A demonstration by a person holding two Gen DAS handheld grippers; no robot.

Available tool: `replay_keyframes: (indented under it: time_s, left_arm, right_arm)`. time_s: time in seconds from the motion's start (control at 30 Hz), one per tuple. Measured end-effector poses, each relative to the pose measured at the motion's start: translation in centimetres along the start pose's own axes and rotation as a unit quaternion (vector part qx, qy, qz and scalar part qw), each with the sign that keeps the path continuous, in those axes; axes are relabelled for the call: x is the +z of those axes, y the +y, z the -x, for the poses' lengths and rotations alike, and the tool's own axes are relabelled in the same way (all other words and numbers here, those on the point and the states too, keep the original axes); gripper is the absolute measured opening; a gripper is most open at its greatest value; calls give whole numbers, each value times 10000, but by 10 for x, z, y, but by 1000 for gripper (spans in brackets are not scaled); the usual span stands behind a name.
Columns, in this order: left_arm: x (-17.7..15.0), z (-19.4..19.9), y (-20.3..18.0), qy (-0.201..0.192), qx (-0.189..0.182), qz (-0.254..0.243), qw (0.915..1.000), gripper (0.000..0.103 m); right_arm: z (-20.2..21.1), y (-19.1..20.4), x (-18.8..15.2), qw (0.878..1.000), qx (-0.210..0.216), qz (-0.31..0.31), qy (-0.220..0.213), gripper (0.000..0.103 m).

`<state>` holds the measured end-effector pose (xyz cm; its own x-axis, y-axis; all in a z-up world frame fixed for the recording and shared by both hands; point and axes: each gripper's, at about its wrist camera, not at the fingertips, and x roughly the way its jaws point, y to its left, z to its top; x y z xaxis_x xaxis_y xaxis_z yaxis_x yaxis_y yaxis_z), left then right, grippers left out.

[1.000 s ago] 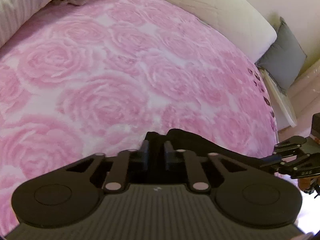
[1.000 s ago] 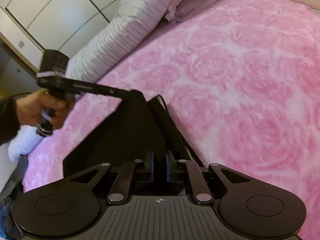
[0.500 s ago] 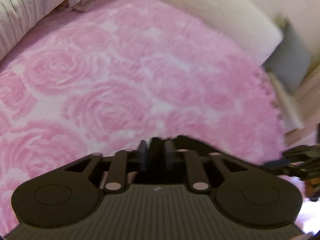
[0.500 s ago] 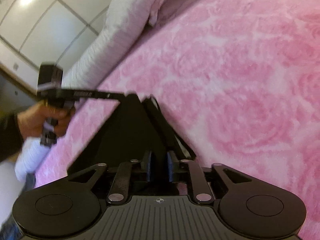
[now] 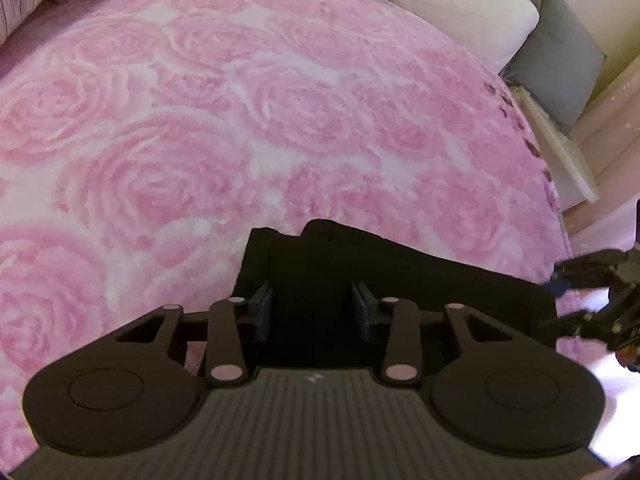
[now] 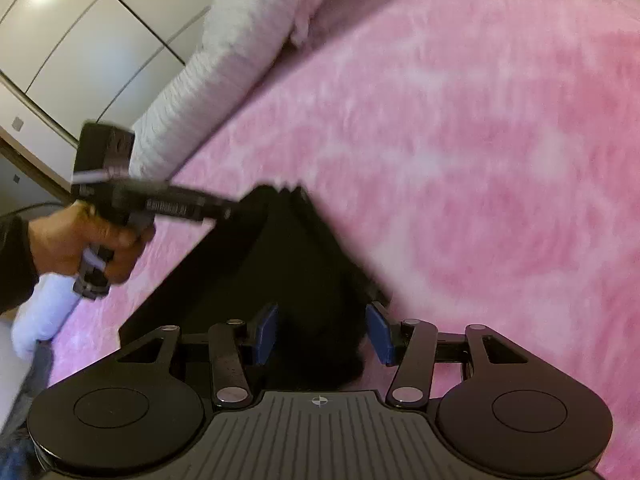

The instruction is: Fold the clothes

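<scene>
The black garment (image 5: 400, 280) lies flat on the pink rose-patterned bed cover (image 5: 240, 120) — left gripper (image 5: 312, 308) and right gripper (image 6: 320, 332) both poised over it, jaws wide apart, gripping nothing.

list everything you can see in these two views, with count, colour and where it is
garment: 1, black, lying on the blanket between both grippers
blanket: 1, pink rose pattern, covering the bed
pillow: 1, pale striped, at the head of the bed
mattress: 1, cream, along the bed's far side
cushion: 1, grey, beside the mattress
wardrobe doors: several, white, behind the pillow
left gripper: 1, black, open over the garment
right gripper: 1, black with blue pads, open over the garment
hand: 1, holding the left gripper's handle
</scene>
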<state>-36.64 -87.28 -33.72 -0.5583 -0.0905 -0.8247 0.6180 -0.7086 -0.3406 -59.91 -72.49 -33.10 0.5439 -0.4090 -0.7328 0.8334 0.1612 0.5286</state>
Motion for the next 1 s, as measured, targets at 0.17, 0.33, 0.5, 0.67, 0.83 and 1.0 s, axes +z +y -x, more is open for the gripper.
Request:
replay_keyframes:
  time_s: [0.17,0.33,0.5,0.67,0.83,1.0]
  left_arm:
    - [2,-3,-5,-14,456,-114,9989,36]
    - [-1,17,-4,-109,566,17,9983,35]
    - [-32,74,19,-51,673,273,9973,49]
    - [-83,92,48,695,804,498,9931,59]
    - [-128,96,59,1164,575,582,9898,59]
    - [-164,102,63,1461,256,452,9879,61]
  right_arm:
    - [-25,-3,3,9997,-157,74,-145,43]
    - [-20,-6,9,9999,-87,-74,-124,44]
    - [18,10,-2,9992,-215,-98,-337,49]
    - [19,13,-33,9961,-25,-862,-174,74]
    - [1,29,-67,9899,231,-1398,57,74]
    - [-3,61,-110,9850,573,-1577,406,74]
